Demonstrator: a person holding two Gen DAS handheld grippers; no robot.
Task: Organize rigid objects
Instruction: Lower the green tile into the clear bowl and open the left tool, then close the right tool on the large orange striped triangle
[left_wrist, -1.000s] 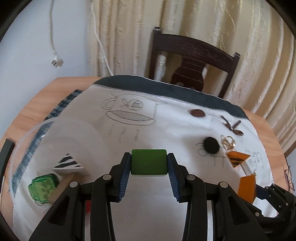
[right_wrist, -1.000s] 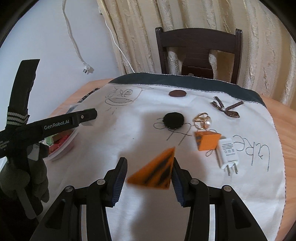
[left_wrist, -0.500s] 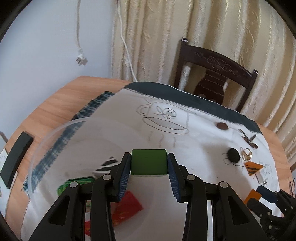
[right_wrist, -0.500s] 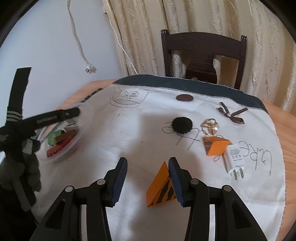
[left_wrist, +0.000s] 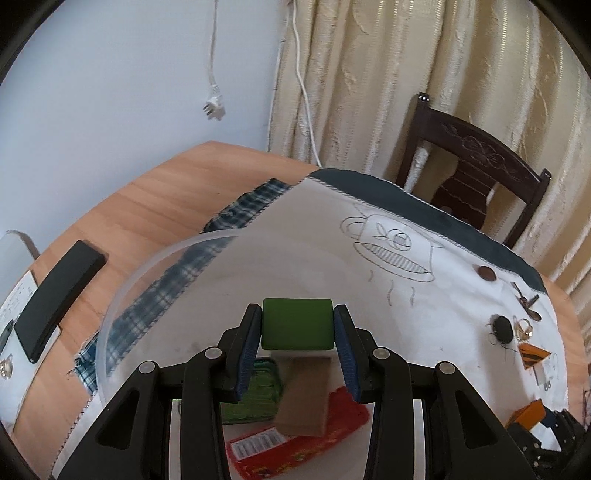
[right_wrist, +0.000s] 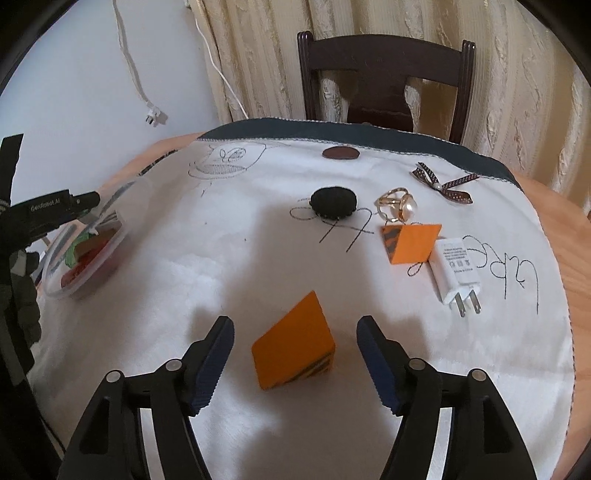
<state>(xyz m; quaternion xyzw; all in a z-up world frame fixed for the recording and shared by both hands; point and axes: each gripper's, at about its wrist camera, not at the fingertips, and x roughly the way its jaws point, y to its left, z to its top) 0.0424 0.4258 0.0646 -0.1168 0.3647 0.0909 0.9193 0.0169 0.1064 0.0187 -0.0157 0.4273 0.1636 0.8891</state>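
My left gripper is shut on a green block and hangs over a clear plastic container. Inside the container lie a brown block, a red box and a green ridged piece. In the right wrist view my right gripper is open, and an orange striped block rests on the white cloth between its fingers without touching them. A second orange striped block sits further back, beside a white charger. The container lies at far left with the left gripper above it.
On the cloth lie a black puff, a gold pearl ring, a dotted brown bow and a brown disc. A dark chair stands behind the table. A black remote-like slab rests on the bare wood at left.
My right gripper opened and let the orange striped block down onto the cloth. My left gripper carried the green block leftwards over the container.
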